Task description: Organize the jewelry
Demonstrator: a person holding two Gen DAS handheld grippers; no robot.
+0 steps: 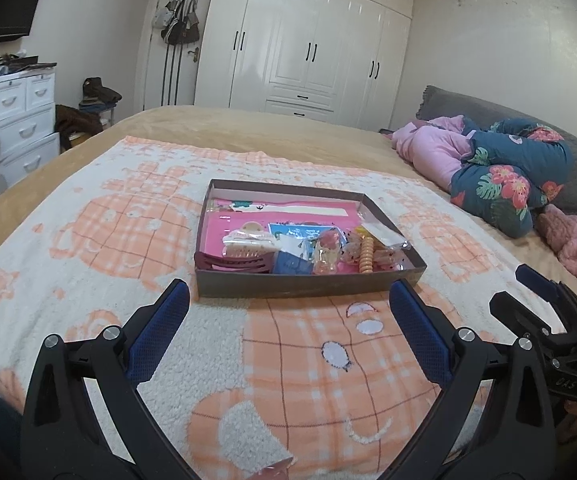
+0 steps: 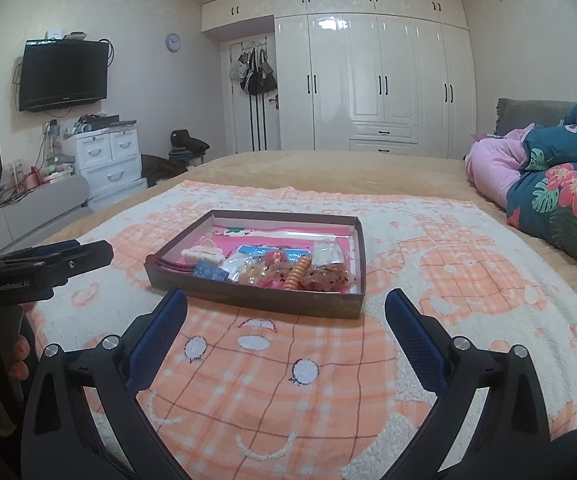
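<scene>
The bed (image 2: 328,168) carries an orange-and-white blanket (image 2: 428,280) with 1 shallow box (image 2: 256,300) on it, bundled bedding (image 1: 504,176) lying beside.

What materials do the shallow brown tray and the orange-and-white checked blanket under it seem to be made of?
Shallow brown tray: probably cardboard, matte; thin straight walls, pale inside face, sharp folded corners.
Orange-and-white checked blanket: soft fleece or terry-like fabric; the white areas show a nubby pile. The exact fibre cannot be told.
</scene>
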